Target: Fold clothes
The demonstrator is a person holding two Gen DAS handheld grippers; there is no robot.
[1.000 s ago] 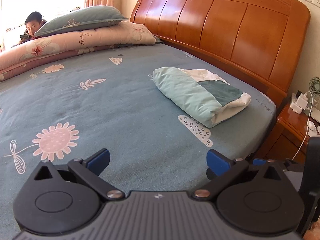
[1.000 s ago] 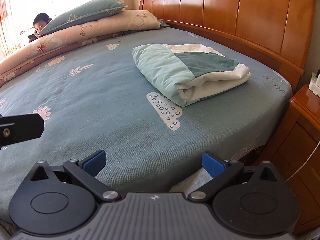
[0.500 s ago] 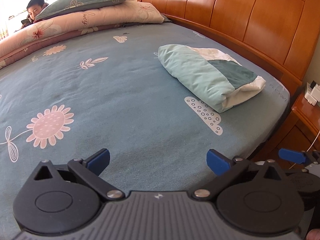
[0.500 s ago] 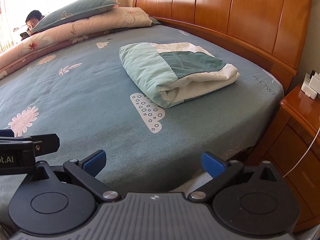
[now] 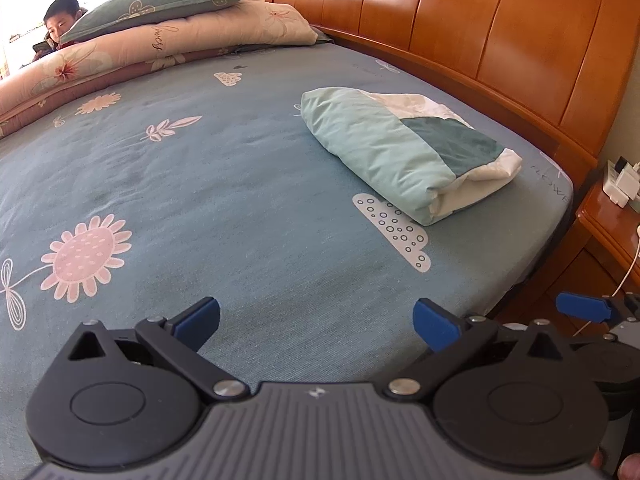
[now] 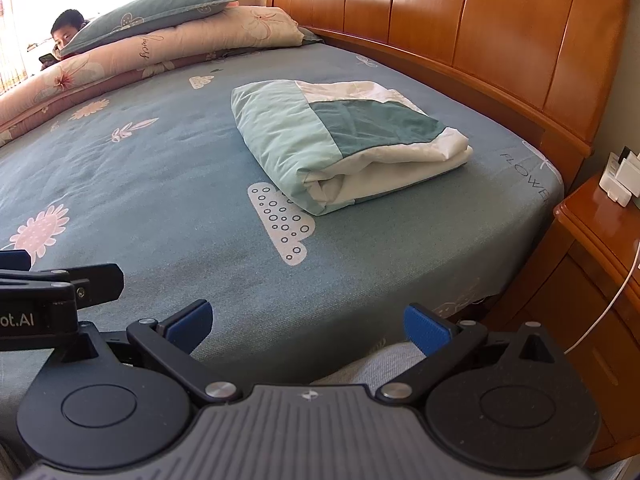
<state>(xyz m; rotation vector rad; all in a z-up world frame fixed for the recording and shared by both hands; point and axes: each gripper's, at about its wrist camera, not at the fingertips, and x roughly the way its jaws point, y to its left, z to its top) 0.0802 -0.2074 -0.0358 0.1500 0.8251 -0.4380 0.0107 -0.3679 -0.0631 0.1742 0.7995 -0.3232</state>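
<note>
The left gripper (image 5: 316,320) sits nearest in its own view, its blue-padded fingers (image 5: 198,318) spread wide with nothing between them, hovering over the near edge of the bed (image 5: 200,200). At 3 o'clock in that view a blue tip of the right gripper (image 5: 582,307) pokes in beside the bed's edge. The right gripper (image 6: 306,322) is likewise spread and holding nothing; grey fabric (image 6: 376,364), perhaps a trouser leg, shows just under its right finger, and the left gripper's black body (image 6: 60,292) enters at 9 o'clock. Past both tools lies the teal sheet with a pink flower print (image 5: 86,258) at 10 o'clock and a white dotted cloud print (image 6: 280,224) farther in. Just beyond that cloud, toward 1 o'clock and well apart from both grippers, rests the folded cloth (image 6: 340,140), mint, dark teal and white, lying flat near the headboard (image 6: 480,20). A nightstand (image 6: 592,232) stands at 3 o'clock. Farthest, at 11 o'clock, a pillow (image 6: 160,12) tops a rolled quilt (image 6: 160,52), with a person (image 6: 66,34) behind it holding a phone.
</note>
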